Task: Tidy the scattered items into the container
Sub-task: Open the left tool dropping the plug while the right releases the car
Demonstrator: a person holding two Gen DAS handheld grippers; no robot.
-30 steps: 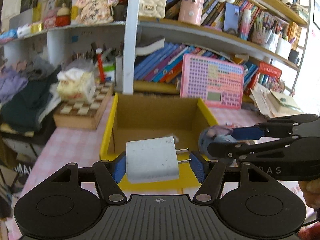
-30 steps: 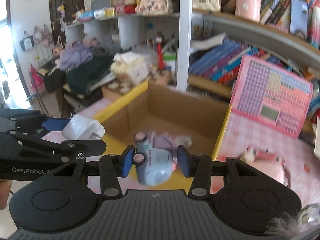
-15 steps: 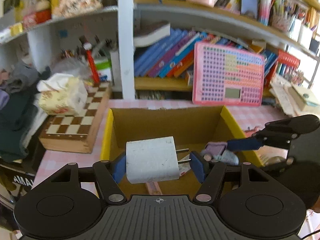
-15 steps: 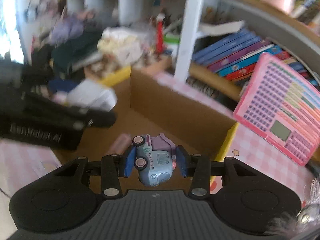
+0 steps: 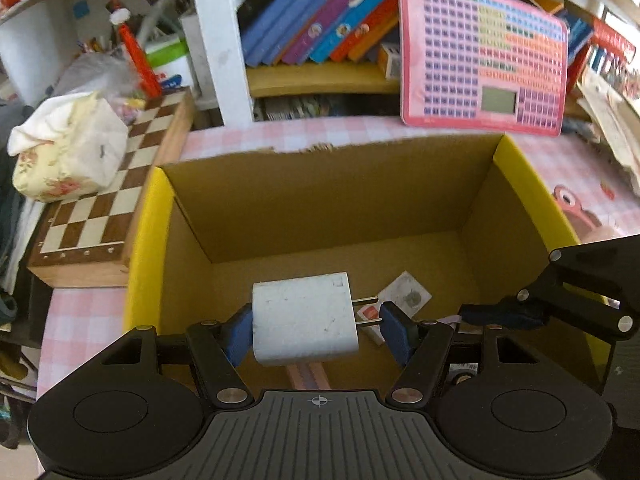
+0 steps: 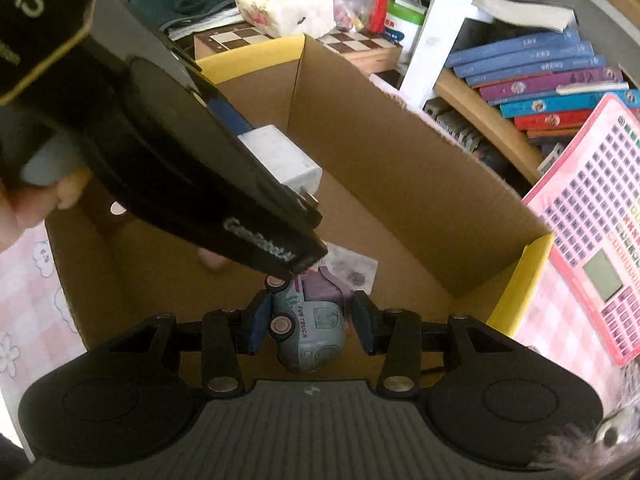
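Note:
My left gripper (image 5: 314,326) is shut on a white plug adapter (image 5: 304,322) with two prongs pointing right, held inside the open cardboard box (image 5: 320,184) with yellow flaps. My right gripper (image 6: 310,330) is shut on a small blue-grey toy truck (image 6: 310,334), also over the box (image 6: 400,168), just under the left gripper's finger (image 6: 256,236). The adapter shows in the right wrist view (image 6: 280,160). The right gripper's fingers (image 5: 504,316) reach in from the right in the left wrist view. A small packet (image 5: 404,298) and a pink strip (image 5: 308,374) lie on the box floor.
A chessboard box (image 5: 100,216) with a tissue pack (image 5: 68,152) stands left of the box. A pink toy keyboard (image 5: 484,56) leans on the bookshelf behind. Pink checked tablecloth (image 5: 560,160) surrounds the box. Books fill the shelf (image 6: 540,84).
Both grippers have moved forward and down from in front of the box to inside it, still holding the adapter and the truck. The right gripper now sits under the left one.

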